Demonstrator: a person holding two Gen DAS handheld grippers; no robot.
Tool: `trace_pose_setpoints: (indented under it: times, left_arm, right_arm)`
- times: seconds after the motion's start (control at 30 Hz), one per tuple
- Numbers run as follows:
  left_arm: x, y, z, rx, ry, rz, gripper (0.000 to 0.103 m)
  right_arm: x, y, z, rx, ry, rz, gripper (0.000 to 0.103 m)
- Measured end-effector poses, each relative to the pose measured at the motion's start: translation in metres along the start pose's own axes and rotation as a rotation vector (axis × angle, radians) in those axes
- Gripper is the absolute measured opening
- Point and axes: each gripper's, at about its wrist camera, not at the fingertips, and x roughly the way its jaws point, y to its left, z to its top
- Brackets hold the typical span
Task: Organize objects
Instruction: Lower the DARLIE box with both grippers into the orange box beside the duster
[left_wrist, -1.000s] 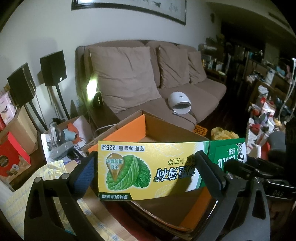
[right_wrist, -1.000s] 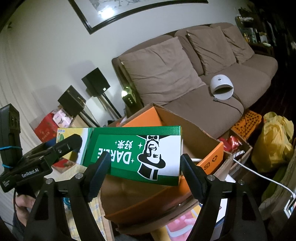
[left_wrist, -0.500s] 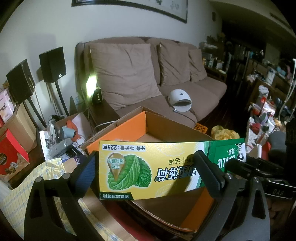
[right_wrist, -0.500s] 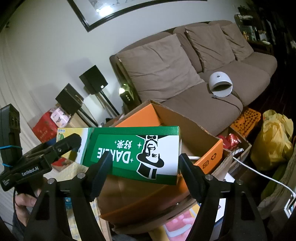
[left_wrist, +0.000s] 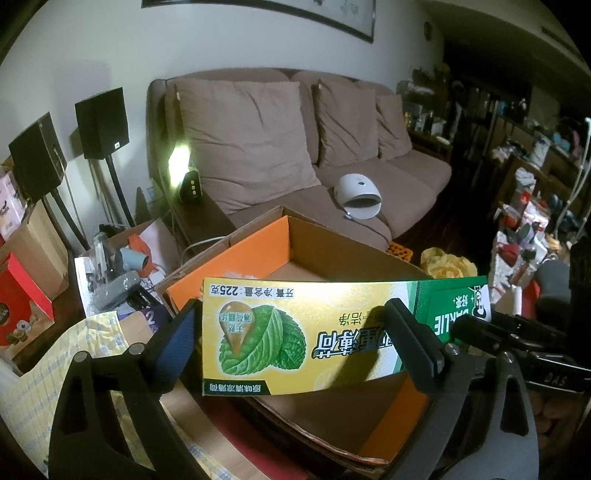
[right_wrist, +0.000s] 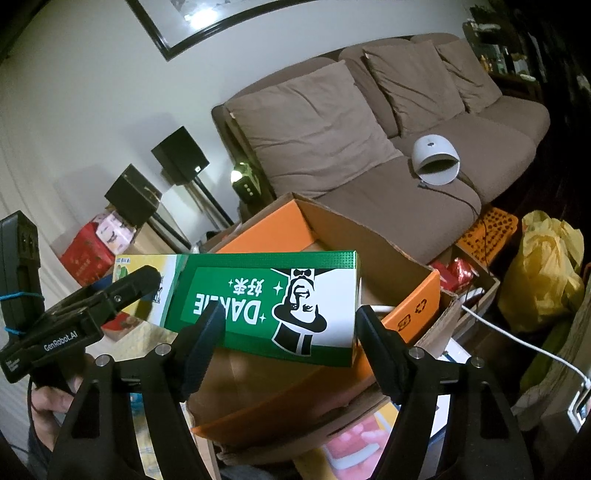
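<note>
A long toothpaste box (left_wrist: 295, 332), yellow at one end and green at the other (right_wrist: 258, 295), hangs level over an open cardboard carton (left_wrist: 258, 254) with orange inner walls (right_wrist: 406, 306). My left gripper (left_wrist: 291, 317) is shut on the yellow end: one finger lies across the front face, the other sits at the box's end. My right gripper (right_wrist: 290, 317) is shut on the green end in the same way, its right finger against the box's end. Each gripper shows in the other view, the left gripper (right_wrist: 140, 280) and the right gripper (left_wrist: 469, 325). The carton's floor looks bare.
A brown sofa (left_wrist: 295, 166) with a white domed device (left_wrist: 360, 192) stands behind the carton. Two black speakers (left_wrist: 101, 122) and boxes crowd the left. A yellow bag (right_wrist: 539, 266) and a white cable (right_wrist: 517, 332) lie to the right. A yellow checked cloth (left_wrist: 55, 369) lies near left.
The right gripper's fingers have drawn in slightly, its right finger now against the box's green end. The box and both hands have hardly shifted.
</note>
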Motion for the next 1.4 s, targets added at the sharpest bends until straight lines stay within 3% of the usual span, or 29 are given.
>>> trace_pose_setpoints:
  times: [1.4]
  left_arm:
    - [0.028, 0.024, 0.013, -0.062, 0.026, 0.043, 0.096]
  right_arm:
    - [0.011, 0.008, -0.008, -0.041, 0.049, 0.014, 0.066]
